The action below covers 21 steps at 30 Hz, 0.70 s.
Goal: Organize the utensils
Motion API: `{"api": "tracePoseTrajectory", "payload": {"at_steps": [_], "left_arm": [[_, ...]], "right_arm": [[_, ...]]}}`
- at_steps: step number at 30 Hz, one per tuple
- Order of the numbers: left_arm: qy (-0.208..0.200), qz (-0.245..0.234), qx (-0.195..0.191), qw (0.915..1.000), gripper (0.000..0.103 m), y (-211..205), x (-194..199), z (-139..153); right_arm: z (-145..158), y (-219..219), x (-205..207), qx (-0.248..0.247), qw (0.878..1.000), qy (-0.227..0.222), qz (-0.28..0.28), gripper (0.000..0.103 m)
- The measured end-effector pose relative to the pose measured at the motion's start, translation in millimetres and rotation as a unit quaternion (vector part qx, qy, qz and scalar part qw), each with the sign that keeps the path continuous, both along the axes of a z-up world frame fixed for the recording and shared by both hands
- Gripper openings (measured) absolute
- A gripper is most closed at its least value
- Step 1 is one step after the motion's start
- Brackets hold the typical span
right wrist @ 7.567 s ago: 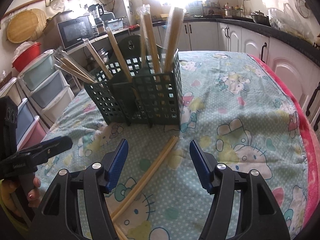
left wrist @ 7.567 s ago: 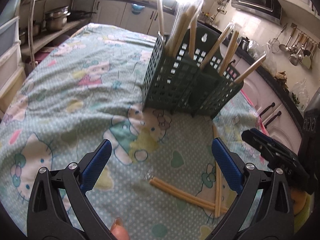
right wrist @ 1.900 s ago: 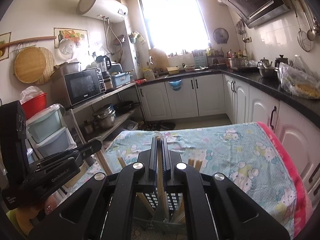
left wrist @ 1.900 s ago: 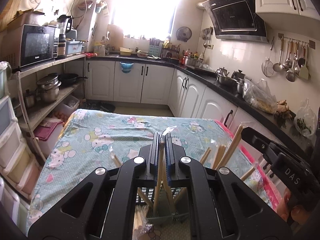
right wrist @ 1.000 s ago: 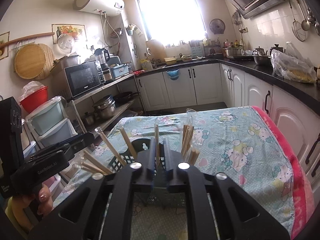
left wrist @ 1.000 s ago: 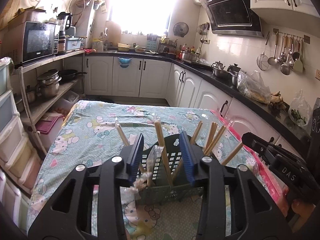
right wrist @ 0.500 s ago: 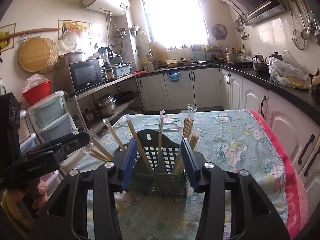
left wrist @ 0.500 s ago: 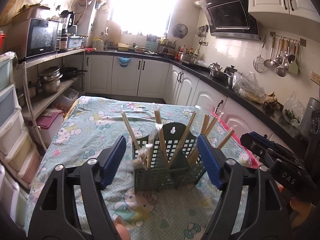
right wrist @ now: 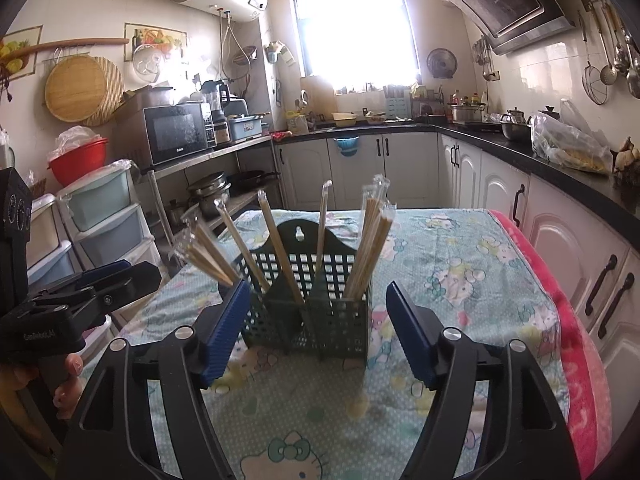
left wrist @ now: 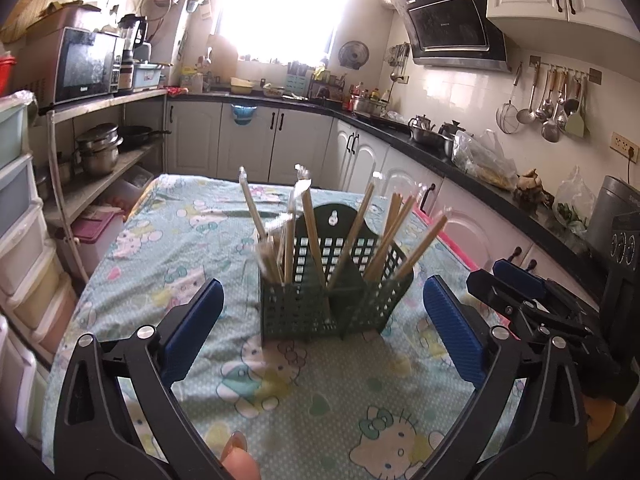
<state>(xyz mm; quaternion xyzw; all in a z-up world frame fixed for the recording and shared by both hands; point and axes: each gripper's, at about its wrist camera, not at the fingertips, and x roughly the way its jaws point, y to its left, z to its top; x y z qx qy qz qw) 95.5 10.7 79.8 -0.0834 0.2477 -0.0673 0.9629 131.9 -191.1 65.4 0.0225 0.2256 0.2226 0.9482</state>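
A dark green slotted utensil holder [left wrist: 332, 300] stands upright on the table with several wrapped wooden chopsticks [left wrist: 308, 232] leaning in its compartments. It also shows in the right wrist view [right wrist: 312, 316], with chopsticks [right wrist: 372, 240] fanned out of it. My left gripper [left wrist: 320, 336] is open and empty, held back from the holder. My right gripper [right wrist: 316, 332] is open and empty, just in front of the holder. The right gripper shows at the right edge of the left wrist view [left wrist: 532, 304]; the left gripper shows at the left edge of the right wrist view [right wrist: 80, 300].
The table carries a pale green cartoon-print cloth [left wrist: 192, 248] with a pink edge [right wrist: 560, 320] on the right. Plastic drawer units [right wrist: 100, 220] and a shelf with pots [left wrist: 96, 152] stand left of it. White cabinets [right wrist: 580, 256] run along the right.
Both grippers were shut on chopsticks above the holder, then opened and let them drop into it. Both have since pulled back and lower, jaws opening wider.
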Motion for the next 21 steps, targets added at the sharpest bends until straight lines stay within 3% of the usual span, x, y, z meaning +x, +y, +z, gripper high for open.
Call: {"api": "tracePoseTrajectory", "payload": {"at_steps": [16,21], "left_arm": [[0.013,0.011,0.014,0.9998,0.092,-7.1,-18.8,-49.7],[0.007,0.023,0.016,0.9996,0.092,-5.9,-20.5,-62.1]], "right_arm": [[-47.0,-12.3,-19.0,-0.005,0.999,0.027,-0.027,0.091],[-53.3,-19.1,-23.3,0.009,0.999,0.015,-0.04,0.096]]}}
